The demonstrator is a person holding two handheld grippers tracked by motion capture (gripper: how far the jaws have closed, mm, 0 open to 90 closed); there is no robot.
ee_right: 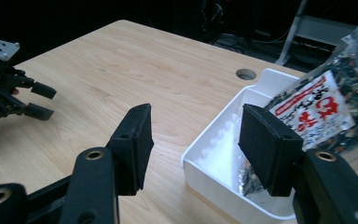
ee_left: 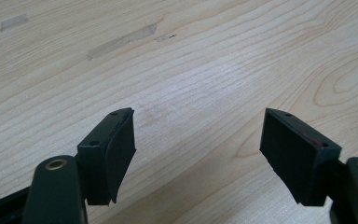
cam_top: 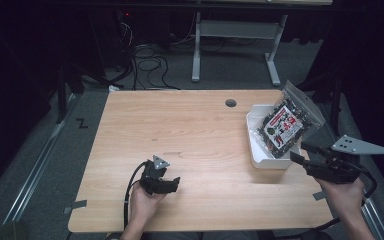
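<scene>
A clear bag of dark snack mix with a red and white label (cam_top: 285, 125) (ee_right: 321, 105) leans in a white tray (cam_top: 261, 160) (ee_right: 223, 140) at the table's right side. My right gripper (cam_top: 302, 152) (ee_right: 193, 142) is open just in front of the tray's near corner, with nothing between its jaws. My left gripper (cam_top: 175, 184) (ee_left: 198, 151) rests low over bare wood near the front edge, open and empty. In the right gripper view the left gripper (ee_right: 39, 100) appears at the far left.
The wooden table (cam_top: 180, 130) has a round cable hole (cam_top: 230, 103) near its back edge and a strip of tape (ee_left: 121, 42) on the wood. Cables and a desk frame (cam_top: 235, 45) lie on the floor behind.
</scene>
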